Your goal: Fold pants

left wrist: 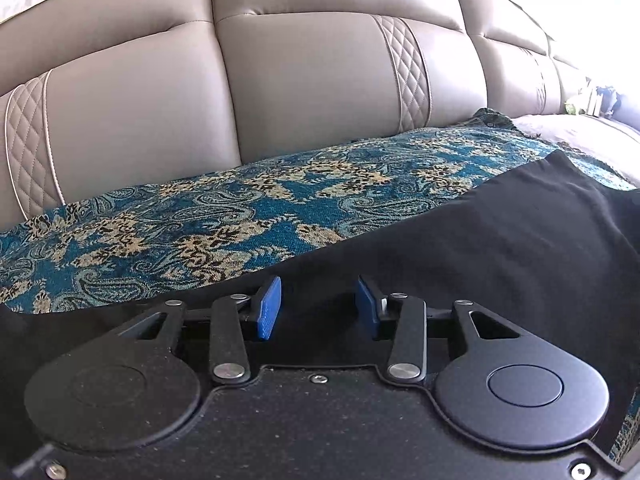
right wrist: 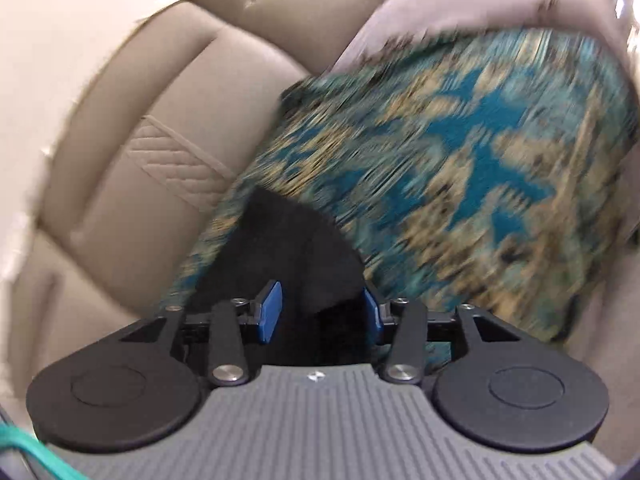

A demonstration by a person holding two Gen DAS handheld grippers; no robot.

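Left wrist view: the left hand-held gripper [left wrist: 318, 306] sits at lower centre with its blue pads [left wrist: 269, 307] apart, over the black pants [left wrist: 460, 248] spread across the lower right on a teal patterned throw [left wrist: 208, 220] (sofa backrest [left wrist: 300, 80] above).

Right wrist view, blurred: the right hand-held gripper [right wrist: 320, 310] has its pads apart, a corner of the pants [right wrist: 288, 248] between them at centre, the throw [right wrist: 460, 152] filling the right.

patterned throw [right wrist: 460, 168] motion-blurred, pants [left wrist: 460, 248] cut off

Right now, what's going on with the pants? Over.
Both sets of jaws open. Black pants flat on patterned throw, unheld. Right view blurred. Nothing in the way.
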